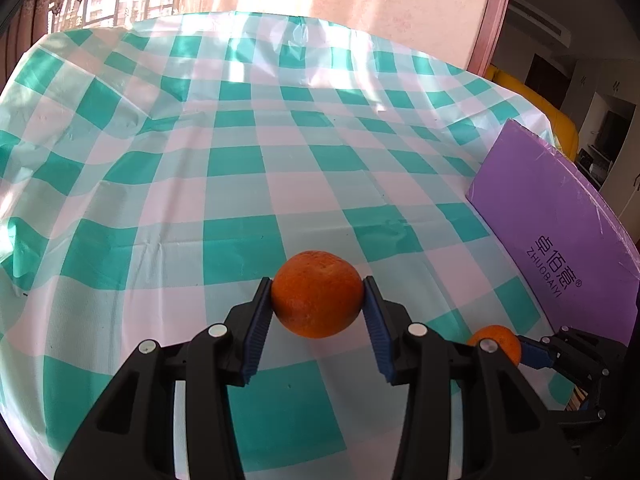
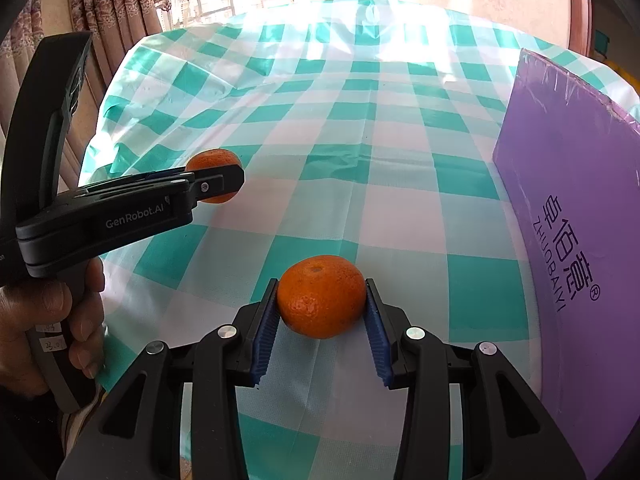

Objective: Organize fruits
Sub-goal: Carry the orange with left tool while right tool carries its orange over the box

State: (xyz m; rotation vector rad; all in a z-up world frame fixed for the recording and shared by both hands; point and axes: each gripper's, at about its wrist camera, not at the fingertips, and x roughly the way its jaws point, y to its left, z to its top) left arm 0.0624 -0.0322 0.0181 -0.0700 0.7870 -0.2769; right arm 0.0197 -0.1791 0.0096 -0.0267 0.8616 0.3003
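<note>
My left gripper [image 1: 318, 294] is shut on an orange [image 1: 317, 294], its blue pads pressed on both sides, just above the checked tablecloth. My right gripper [image 2: 321, 298] is shut on a second orange [image 2: 321, 296] in the same way. In the left wrist view the right gripper [image 1: 516, 350] shows at lower right with its orange [image 1: 496, 340]. In the right wrist view the left gripper [image 2: 224, 178] shows at left, held by a hand [image 2: 48, 320], with its orange [image 2: 214, 164] partly hidden behind the fingers.
A green-and-white checked tablecloth [image 1: 240, 168] covers the table. A purple box [image 1: 552, 216] stands tilted at the right edge; it also shows in the right wrist view [image 2: 572, 184]. Curtains and a window lie beyond the far edge.
</note>
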